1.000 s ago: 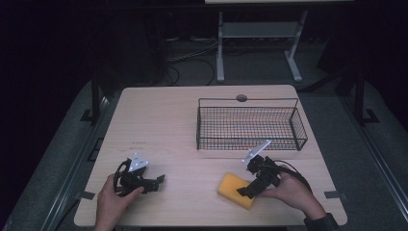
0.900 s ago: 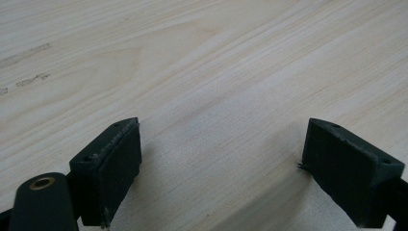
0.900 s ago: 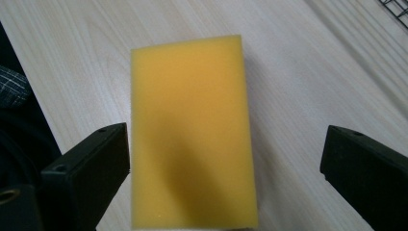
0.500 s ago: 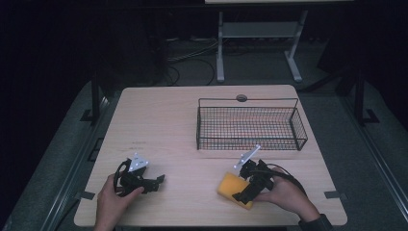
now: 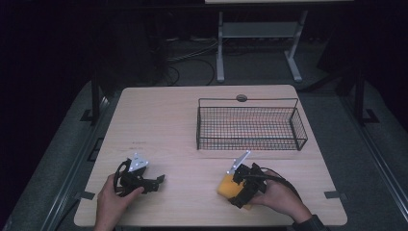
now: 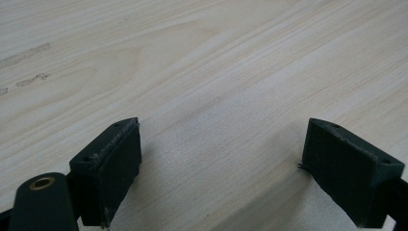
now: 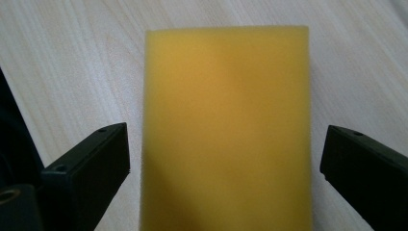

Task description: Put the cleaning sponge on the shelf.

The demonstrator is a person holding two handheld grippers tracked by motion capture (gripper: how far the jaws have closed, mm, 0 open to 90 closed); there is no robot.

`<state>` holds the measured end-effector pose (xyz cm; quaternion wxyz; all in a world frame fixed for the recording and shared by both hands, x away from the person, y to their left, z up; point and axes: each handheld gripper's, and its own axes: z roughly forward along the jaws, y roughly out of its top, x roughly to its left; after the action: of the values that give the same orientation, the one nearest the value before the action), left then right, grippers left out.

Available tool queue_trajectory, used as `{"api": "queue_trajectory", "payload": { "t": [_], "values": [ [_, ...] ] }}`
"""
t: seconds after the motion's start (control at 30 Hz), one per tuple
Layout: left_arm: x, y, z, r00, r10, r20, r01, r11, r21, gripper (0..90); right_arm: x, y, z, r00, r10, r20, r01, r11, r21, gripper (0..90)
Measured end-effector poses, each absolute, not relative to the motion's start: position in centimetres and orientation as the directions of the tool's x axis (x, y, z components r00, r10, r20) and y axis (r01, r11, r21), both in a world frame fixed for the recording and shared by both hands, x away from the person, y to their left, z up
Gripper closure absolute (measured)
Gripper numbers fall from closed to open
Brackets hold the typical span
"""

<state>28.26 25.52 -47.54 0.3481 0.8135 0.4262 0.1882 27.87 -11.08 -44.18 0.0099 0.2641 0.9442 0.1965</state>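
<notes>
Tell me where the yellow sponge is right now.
In the high view the yellow sponge lies flat on the table near its front edge, right of centre, in front of the wire basket, between the right gripper's open jaws.

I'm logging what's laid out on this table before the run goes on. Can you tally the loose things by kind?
Sponge, yellow: 1
Wire basket, black: 1
Handheld tools: 2, the left tool and the right tool
Total: 4
</notes>
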Motion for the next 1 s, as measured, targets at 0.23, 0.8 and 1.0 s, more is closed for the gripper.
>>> {"api": "queue_trajectory", "payload": {
  "t": [0.23, 0.8, 1.0],
  "values": [
    [28.26, 25.52, -47.54, 0.566, 0.824, 0.010, 0.563, -0.395, 0.726, 12.8, 27.84, -10.79, -44.50, -0.866, 0.494, 0.076, 0.484, 0.793, 0.370, 5.6],
    [28.26, 25.52, -47.54, 0.566, 0.824, 0.010, 0.562, -0.395, 0.727, 12.9, 27.86, -10.97, -44.46, -0.869, 0.490, 0.062, 0.477, 0.799, 0.366, 21.6],
    [28.26, 25.52, -47.54, 0.566, 0.824, 0.010, 0.562, -0.395, 0.727, 12.8, 27.89, -11.12, -44.33, -0.869, 0.489, 0.069, 0.478, 0.798, 0.367, 21.9]
  ]
}}
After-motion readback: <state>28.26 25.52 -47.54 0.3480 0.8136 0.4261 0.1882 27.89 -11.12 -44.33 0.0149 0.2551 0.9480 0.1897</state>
